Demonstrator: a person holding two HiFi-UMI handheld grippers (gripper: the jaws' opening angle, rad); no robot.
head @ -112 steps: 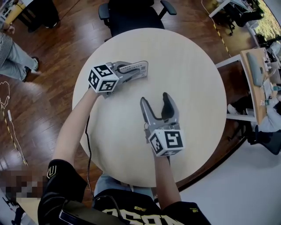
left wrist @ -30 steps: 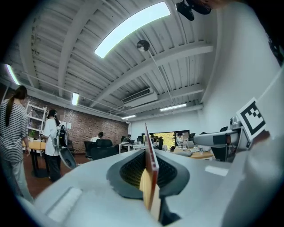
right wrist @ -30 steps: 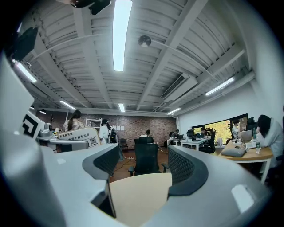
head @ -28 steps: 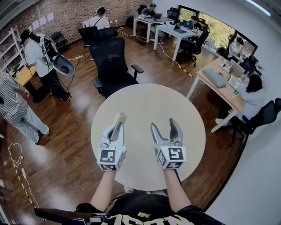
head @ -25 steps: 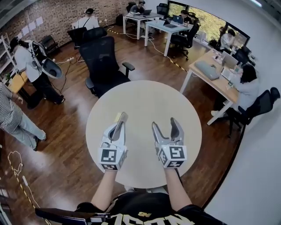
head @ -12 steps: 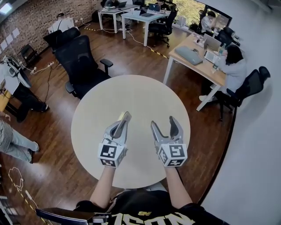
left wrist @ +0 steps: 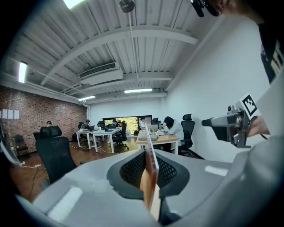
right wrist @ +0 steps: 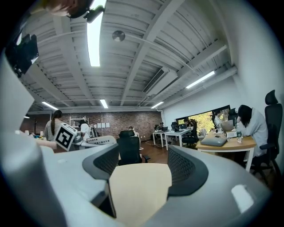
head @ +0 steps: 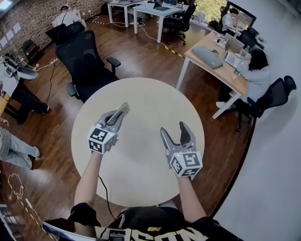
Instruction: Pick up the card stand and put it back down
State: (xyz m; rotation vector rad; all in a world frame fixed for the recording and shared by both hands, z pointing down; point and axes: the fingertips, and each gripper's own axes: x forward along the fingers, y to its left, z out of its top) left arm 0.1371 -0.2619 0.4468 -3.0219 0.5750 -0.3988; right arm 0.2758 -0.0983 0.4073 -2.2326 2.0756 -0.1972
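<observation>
The card stand (left wrist: 149, 163) is a thin flat plate seen edge-on, pinched between the jaws of my left gripper (left wrist: 149, 177). In the head view its pale tip (head: 125, 107) sticks out past the left gripper (head: 121, 111), which hangs over the left part of the round beige table (head: 146, 96) and points up and to the right. My right gripper (head: 173, 130) hovers over the table's right half, open, with nothing between its fingers. Between its jaws only bare table top (right wrist: 140, 191) shows. The left gripper (right wrist: 86, 141) also appears at the left of the right gripper view.
A black office chair (head: 87, 60) stands at the table's far left edge. A desk (head: 214, 62) with a seated person (head: 257, 77) lies to the right, beyond it more desks (head: 141, 10). Dark wooden floor (head: 51, 136) surrounds the table.
The left gripper with the card stand has swung away to the left and further out over the table, now angled to the right. The right gripper has barely moved.
</observation>
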